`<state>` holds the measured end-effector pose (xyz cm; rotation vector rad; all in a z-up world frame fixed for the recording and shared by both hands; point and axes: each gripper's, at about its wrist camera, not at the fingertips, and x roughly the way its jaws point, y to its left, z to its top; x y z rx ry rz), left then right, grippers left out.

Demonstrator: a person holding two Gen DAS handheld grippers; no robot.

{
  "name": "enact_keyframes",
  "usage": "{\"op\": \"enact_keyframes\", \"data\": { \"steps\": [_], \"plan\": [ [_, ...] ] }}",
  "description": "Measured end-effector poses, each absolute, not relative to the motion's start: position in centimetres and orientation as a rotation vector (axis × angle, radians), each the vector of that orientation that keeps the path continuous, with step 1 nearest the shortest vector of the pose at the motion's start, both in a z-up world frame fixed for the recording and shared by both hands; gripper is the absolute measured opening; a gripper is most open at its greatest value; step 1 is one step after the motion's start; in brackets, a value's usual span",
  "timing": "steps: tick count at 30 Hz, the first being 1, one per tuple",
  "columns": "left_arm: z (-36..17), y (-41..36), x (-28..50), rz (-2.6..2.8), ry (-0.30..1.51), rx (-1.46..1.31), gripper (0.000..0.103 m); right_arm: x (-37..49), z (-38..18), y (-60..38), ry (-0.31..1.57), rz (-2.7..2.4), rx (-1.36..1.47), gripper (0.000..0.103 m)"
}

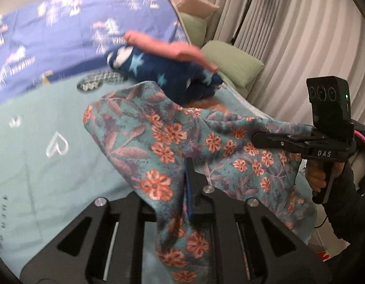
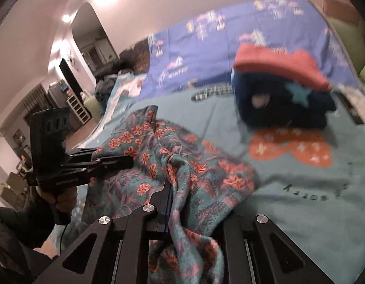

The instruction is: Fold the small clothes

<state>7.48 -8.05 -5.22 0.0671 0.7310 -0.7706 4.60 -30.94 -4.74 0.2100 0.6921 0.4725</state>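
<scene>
Left wrist view: left gripper [image 1: 189, 189] has its jaws together, clamped on a fold of the floral garment [image 1: 173, 142] at 6 o'clock. Right gripper [image 1: 260, 139] enters from 3 o'clock, jaws together on the same garment's far edge. The garment is held between the two, above the teal blanket [image 1: 40, 165]. Count: one floral garment; one pile at 12 o'clock made of a navy star-print piece [image 1: 163, 75] with a pink piece [image 1: 163, 47] on top; two green pillows [image 1: 232, 64] at 1 o'clock. Pile is motion-blurred.

Right wrist view: right gripper [image 2: 169, 198] is pinched shut on bunched floral cloth [image 2: 182, 165], which drapes over its fingers and hides the tips. Left gripper [image 2: 125, 162] comes in from 9 o'clock, closed on the cloth's edge. One navy piece [image 2: 277, 104] under one red-pink piece [image 2: 277, 64] at 1 o'clock, blurred. Blanket lettering is unreadable.
</scene>
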Motion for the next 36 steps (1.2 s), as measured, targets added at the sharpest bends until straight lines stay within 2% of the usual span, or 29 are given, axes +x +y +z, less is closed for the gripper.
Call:
{"op": "enact_keyframes", "data": {
  "steps": [12,19,24,30,36],
  "plan": [
    [5.7,-9.9,0.5,-0.787,0.427,0.182,0.013,-2.5,6.0,-32.4,0.392,0.315,0.133,0.014],
    [14.2,-13.9,1.4,-0.784,0.238,0.266,0.013,-1.8,14.3,-35.1,0.228,0.206,0.068,0.014],
    [19.4,-18.2,5.1,-0.765,0.144,0.299,0.013,2.4,19.3,-38.5,0.168,0.134,0.11,0.015],
    [20.8,-21.8,13.0,-0.711,0.159,0.302,0.014,10.5,20.5,-41.5,0.204,0.075,0.148,0.015],
    [16.0,-24.2,24.2,-0.661,0.281,0.268,0.014,22.2,15.2,-44.1,0.343,0.084,0.214,0.016]
  ]
}}
